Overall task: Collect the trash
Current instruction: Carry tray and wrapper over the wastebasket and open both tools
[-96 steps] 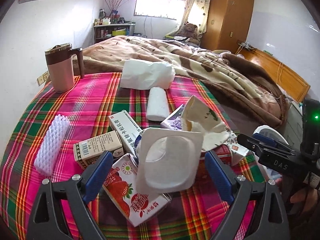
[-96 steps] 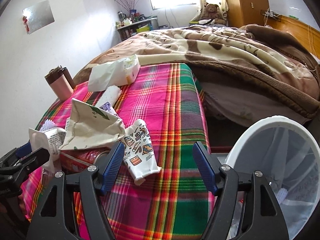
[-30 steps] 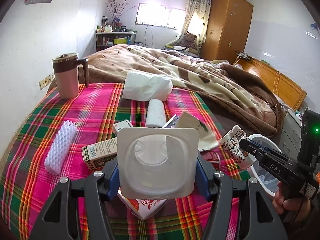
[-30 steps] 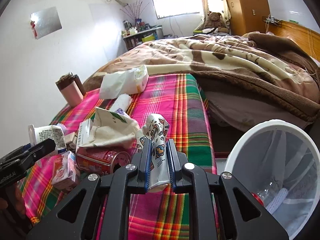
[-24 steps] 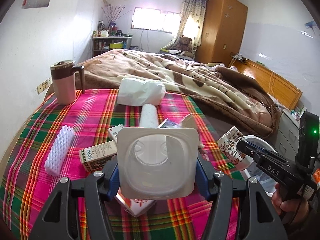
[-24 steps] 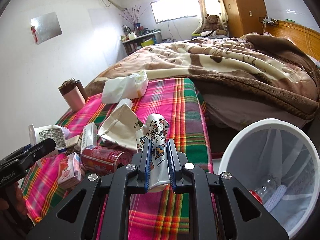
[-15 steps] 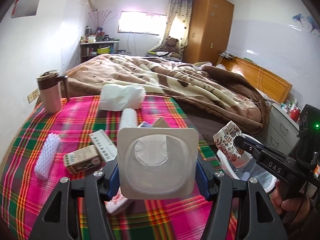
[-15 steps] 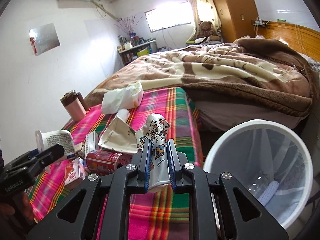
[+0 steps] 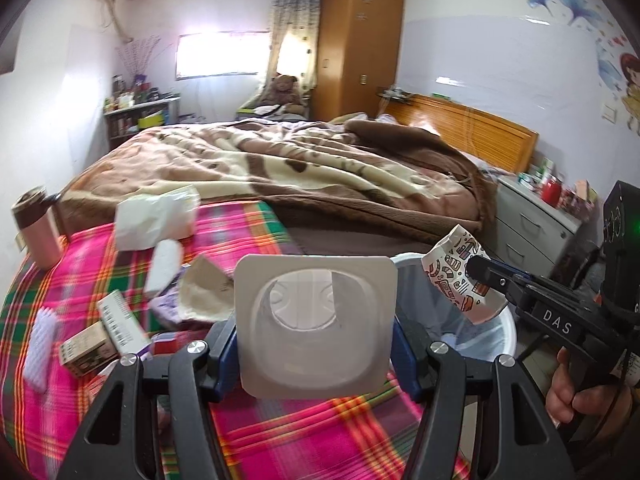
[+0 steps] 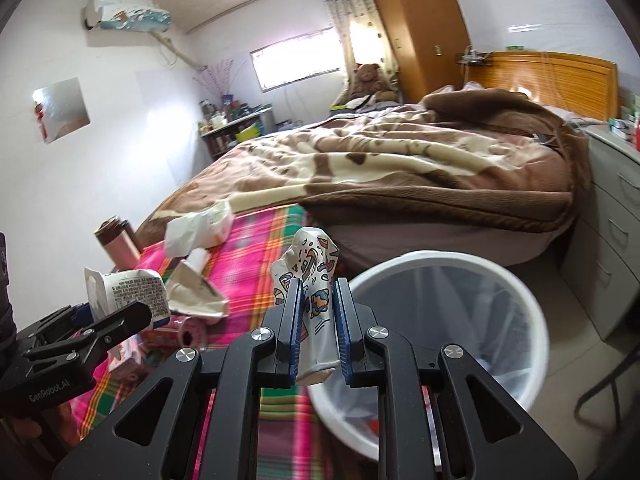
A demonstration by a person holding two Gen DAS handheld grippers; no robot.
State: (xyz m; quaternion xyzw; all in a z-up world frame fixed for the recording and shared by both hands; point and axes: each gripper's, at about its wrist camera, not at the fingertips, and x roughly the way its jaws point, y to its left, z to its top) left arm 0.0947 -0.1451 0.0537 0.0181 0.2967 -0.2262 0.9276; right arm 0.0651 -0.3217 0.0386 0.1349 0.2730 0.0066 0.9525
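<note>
Gripping a yogurt tub (image 9: 316, 326) in left tongs (image 9: 316, 344), crushed cup (image 10: 314, 312) in right tongs (image 10: 316, 332), plaid cloth (image 9: 300, 440), bed (image 9: 320, 168) behind

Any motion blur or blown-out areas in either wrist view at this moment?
Left wrist: plaid tablecloth smeared by motion, white plastic cup sharp, window overexposed. Right wrist: patterned paper cup crisp, window blown out, fisheye bending the headboard.

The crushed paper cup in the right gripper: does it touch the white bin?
Apart. The left wrist view shows the paper cup held above the bin's rim, with a visible gap.
</note>
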